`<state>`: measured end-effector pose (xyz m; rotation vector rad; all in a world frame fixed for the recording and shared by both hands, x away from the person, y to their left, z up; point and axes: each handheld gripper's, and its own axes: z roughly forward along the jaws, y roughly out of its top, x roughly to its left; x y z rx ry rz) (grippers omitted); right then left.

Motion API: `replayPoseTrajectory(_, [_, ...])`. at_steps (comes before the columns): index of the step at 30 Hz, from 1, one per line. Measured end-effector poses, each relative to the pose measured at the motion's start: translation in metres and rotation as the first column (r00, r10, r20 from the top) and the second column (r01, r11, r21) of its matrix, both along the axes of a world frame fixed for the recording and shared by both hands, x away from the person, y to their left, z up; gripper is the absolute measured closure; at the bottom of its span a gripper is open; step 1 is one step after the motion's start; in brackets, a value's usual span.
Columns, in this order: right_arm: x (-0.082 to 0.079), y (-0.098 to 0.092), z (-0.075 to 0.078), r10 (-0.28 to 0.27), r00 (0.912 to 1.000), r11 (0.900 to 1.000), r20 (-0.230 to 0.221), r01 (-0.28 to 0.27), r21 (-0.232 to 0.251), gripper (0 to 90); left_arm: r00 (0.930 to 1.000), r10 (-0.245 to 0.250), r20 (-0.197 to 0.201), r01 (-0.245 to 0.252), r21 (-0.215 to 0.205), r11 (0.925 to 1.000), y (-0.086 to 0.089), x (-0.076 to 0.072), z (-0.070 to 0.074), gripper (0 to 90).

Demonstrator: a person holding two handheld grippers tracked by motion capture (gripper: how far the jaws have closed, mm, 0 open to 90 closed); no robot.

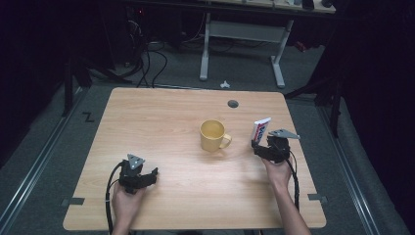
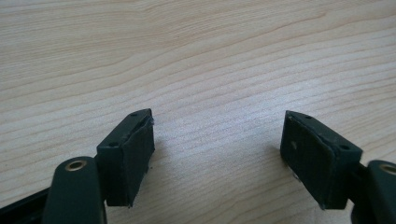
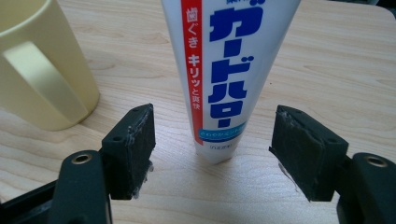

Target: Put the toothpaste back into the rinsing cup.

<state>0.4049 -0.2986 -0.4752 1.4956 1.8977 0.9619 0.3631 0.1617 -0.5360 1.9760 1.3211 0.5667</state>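
Observation:
A white toothpaste tube [image 3: 224,70] with blue and red lettering stands cap-down on the wooden table [image 1: 166,117], right of a yellow mug [image 1: 213,135]. My right gripper [image 3: 215,140] is open just in front of the tube, its jaws on either side of the cap end without touching it. In the high view the right gripper [image 1: 259,146] sits at the tube [image 1: 260,129], held by a hand. The mug's handle [image 3: 35,79] points toward that gripper. My left gripper [image 2: 217,149] is open over bare wood, and it lies near the front left of the table as the left gripper [image 1: 149,175].
A grey round cable hole [image 1: 233,104] sits near the table's far edge. Beyond the table stands a white desk frame [image 1: 242,44] with cables on the floor. Open wood lies between the two grippers.

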Motion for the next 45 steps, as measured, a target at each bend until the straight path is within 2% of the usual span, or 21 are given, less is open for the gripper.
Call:
replayPoseTrajectory(7, [0.005, -0.001, -0.003, -0.013, 0.9999, 1.0, 0.005, 0.013, 0.018, 30.8, 1.0, 0.0, 0.0, 0.0, 0.0, 1.0, 0.0, 0.0, 0.0, 26.4])
replayPoseTrajectory(16, [0.015, 0.006, -0.001, -0.012, 0.9999, 1.0, 0.001, 0.012, -0.005, 30.9, 1.0, 0.001, 0.001, -0.001, -0.001, 1.0, 0.0, 0.0, 0.0, 26.3])
replayPoseTrajectory(27, [0.025, 0.004, -0.011, -0.033, 0.9994, 0.999, -0.012, 0.033, 0.001, 31.0, 1.0, 0.0, 0.0, 0.0, -0.002, 1.0, 0.0, 0.0, 0.0, 26.3])
replayPoseTrajectory(32, [0.03, 0.005, -0.016, -0.035, 0.9993, 0.999, -0.013, 0.035, 0.011, 34.3, 1.0, 0.001, 0.001, -0.001, -0.001, 1.0, 0.0, 0.0, 0.0, 26.3])
replayPoseTrajectory(45, [0.033, 0.008, -0.021, -0.034, 0.9994, 0.999, 0.01, 0.034, -0.007, 44.8, 1.0, 0.0, 0.0, 0.0, -0.002, 1.0, 0.0, 0.0, 0.0, 26.3])
